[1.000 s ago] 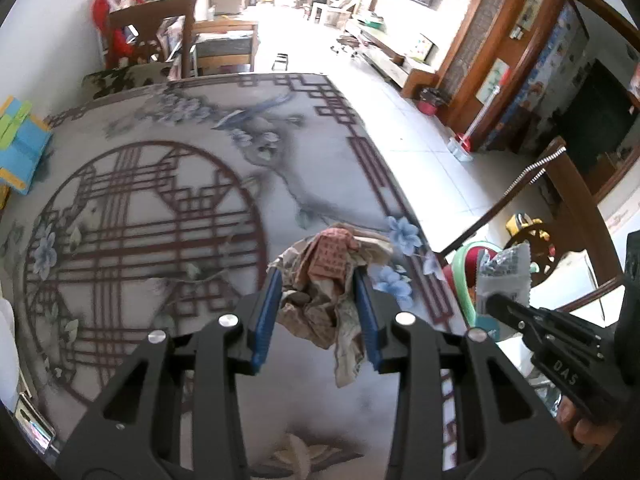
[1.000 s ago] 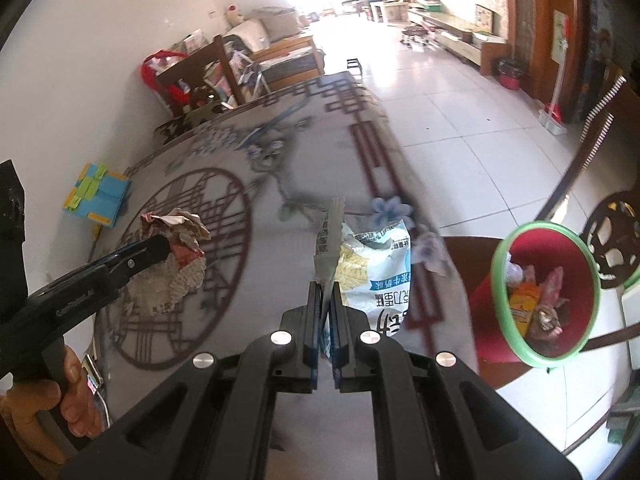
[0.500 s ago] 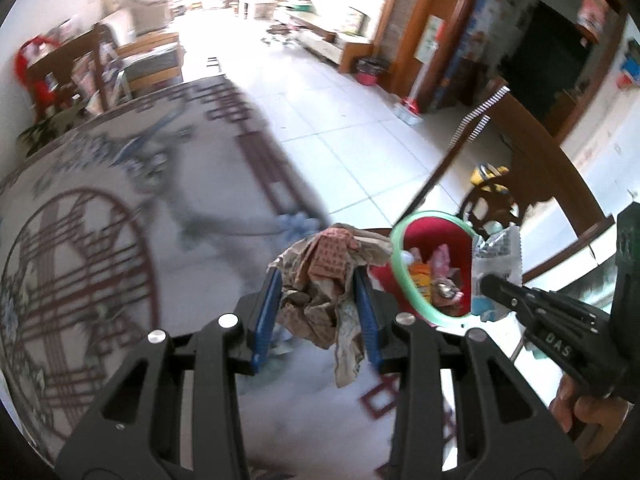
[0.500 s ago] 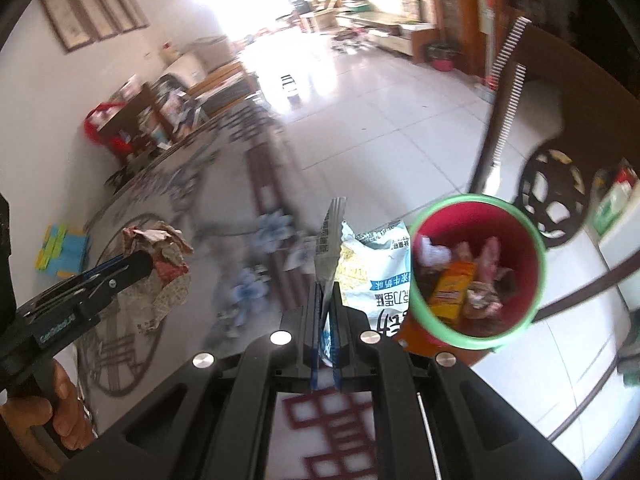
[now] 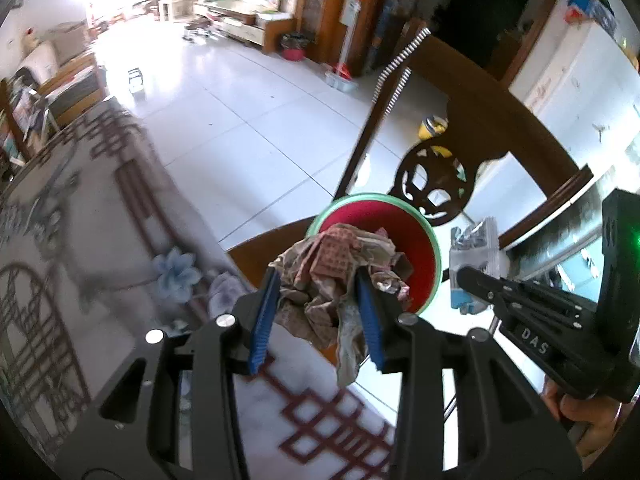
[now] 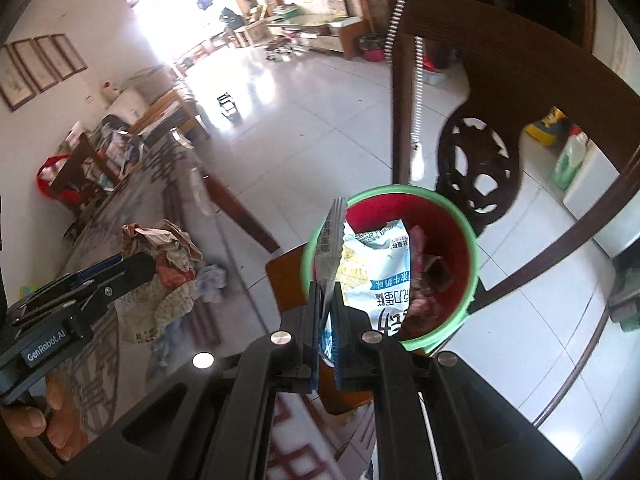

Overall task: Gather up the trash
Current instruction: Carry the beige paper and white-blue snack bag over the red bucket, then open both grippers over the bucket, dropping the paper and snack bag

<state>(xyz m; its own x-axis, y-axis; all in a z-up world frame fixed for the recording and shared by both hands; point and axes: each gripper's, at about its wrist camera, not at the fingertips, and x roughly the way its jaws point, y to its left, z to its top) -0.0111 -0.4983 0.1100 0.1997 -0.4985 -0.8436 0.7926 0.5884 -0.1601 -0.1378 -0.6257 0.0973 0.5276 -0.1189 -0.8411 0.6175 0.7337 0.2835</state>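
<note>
We've both loads over the bin (image 6: 472, 236): left tongs (image 5: 316, 280) loosening on paper wad (image 5: 336, 264), right tongs (image 6: 326, 300) pinching snack bag (image 6: 372, 264); drops left.

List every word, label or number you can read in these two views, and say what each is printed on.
"DAS": on the right gripper body, left wrist view.
"GenRobot.AI": on the left gripper body, right wrist view.
Snack bag: large printed characters, upside down, not legible.
Crumpled paper: print too blurred.

Daylight glare whitens the far floor (image 5: 256, 92); tablecloth (image 5: 80, 248) motion-blurred, edges fisheye-bent and dark.
</note>
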